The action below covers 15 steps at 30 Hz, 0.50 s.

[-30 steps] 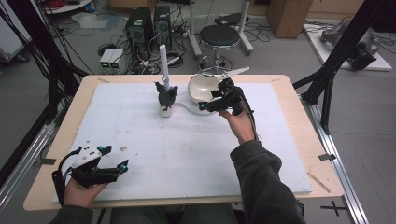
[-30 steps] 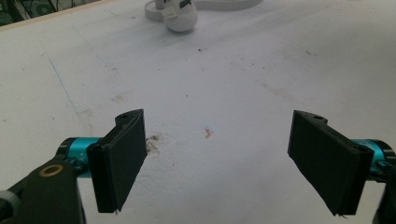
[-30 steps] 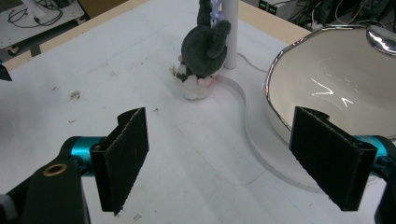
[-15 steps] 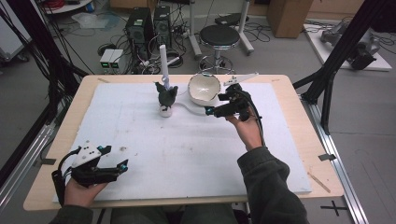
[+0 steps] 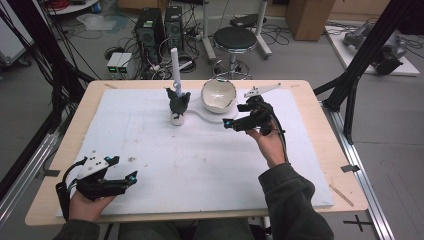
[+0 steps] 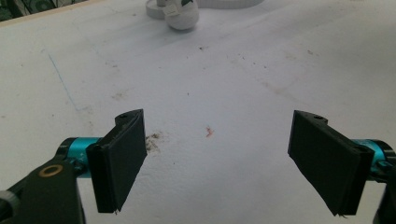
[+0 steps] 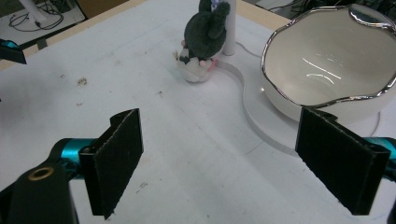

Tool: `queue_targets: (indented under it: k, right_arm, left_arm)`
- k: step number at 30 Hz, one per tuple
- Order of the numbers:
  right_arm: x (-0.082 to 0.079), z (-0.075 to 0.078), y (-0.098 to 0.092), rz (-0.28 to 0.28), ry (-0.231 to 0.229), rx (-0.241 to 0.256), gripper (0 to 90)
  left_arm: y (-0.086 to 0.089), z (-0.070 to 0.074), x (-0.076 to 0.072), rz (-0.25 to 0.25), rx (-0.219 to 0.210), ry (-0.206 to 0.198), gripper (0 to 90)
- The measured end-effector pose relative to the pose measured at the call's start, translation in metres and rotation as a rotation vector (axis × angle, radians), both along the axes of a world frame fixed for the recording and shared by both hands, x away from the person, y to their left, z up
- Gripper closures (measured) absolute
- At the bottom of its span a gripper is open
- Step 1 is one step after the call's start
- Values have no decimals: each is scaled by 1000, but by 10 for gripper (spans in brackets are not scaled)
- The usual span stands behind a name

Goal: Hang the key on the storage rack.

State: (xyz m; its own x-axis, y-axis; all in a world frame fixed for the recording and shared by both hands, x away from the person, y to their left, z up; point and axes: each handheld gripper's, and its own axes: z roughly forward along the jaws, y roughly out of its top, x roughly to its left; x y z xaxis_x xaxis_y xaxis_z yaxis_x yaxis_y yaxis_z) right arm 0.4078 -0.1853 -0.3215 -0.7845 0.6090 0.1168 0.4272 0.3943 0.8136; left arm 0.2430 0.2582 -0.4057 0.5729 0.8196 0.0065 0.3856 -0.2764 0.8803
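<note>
Bowl (image 7: 327, 70) just beyond right tool (image 7: 243, 163) (jaws apart)

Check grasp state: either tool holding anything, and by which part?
Nothing held. Left tool and right tool both have jaws open, nothing between them.

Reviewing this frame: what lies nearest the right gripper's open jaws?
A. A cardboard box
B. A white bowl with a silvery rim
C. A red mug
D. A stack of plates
B. In the right gripper view the white bowl with a silvery rim sits just past the right gripper, whose jaws stand wide apart with nothing between them; the small dark plush toy stands farther off.
</note>
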Motion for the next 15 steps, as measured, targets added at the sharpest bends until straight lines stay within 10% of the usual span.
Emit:
queue_targets:
  k: [15]
  right_arm:
    - [-12, -9, -14, -13, 0, -3, 133]
  left_arm:
    - [-1, 0, 0, -2, 3, 3, 198]
